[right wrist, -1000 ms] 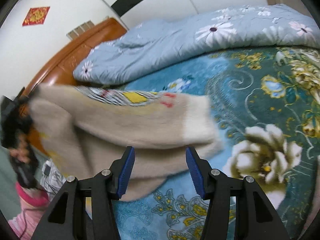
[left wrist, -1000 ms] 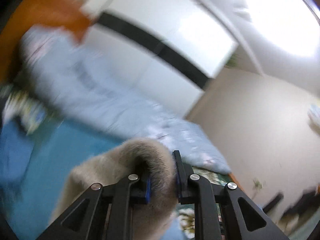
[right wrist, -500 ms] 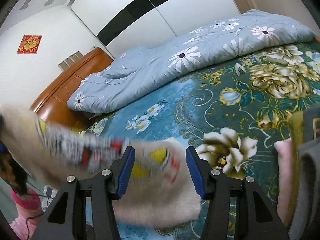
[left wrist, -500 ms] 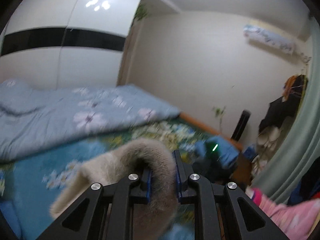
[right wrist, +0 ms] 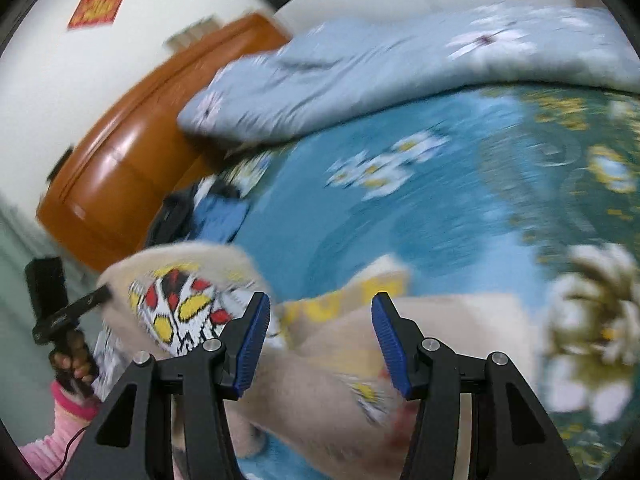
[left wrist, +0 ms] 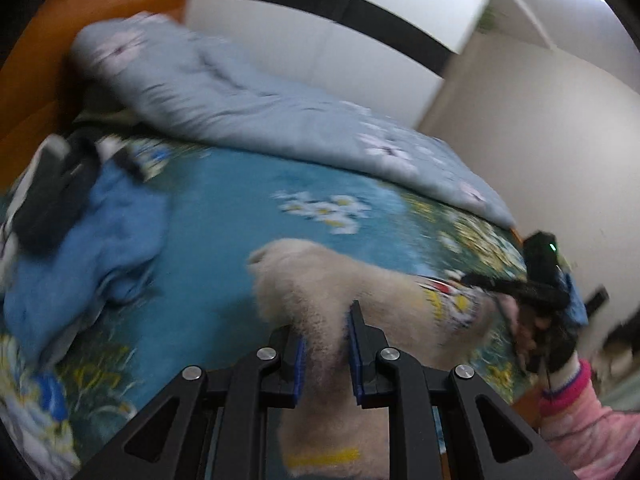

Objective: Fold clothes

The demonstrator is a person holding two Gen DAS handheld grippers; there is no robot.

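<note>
A fuzzy beige sweater (left wrist: pixel 340 292) with a red, yellow and black print hangs over the blue floral bedsheet (left wrist: pixel 224 216). My left gripper (left wrist: pixel 325 344) is shut on a bunched fold of it. In the right wrist view the sweater (right wrist: pixel 320 364) lies low across the front, its printed patch (right wrist: pixel 180 312) raised at the left. My right gripper (right wrist: pixel 320 336) is open above the sweater and holds nothing. The right gripper also shows in the left wrist view (left wrist: pixel 540 288) at the far right. Both views are motion-blurred.
A light blue flowered quilt (left wrist: pixel 248 96) lies along the far side of the bed. A blue garment (left wrist: pixel 80 248) and dark clothes (left wrist: pixel 52 196) are piled at the left. A wooden headboard (right wrist: pixel 132 160) stands at the left, a white wardrobe (left wrist: pixel 340 32) behind.
The left gripper has swung back toward the bed, carrying the sweater. The sweater has come down onto the sheet in front of the open right gripper.
</note>
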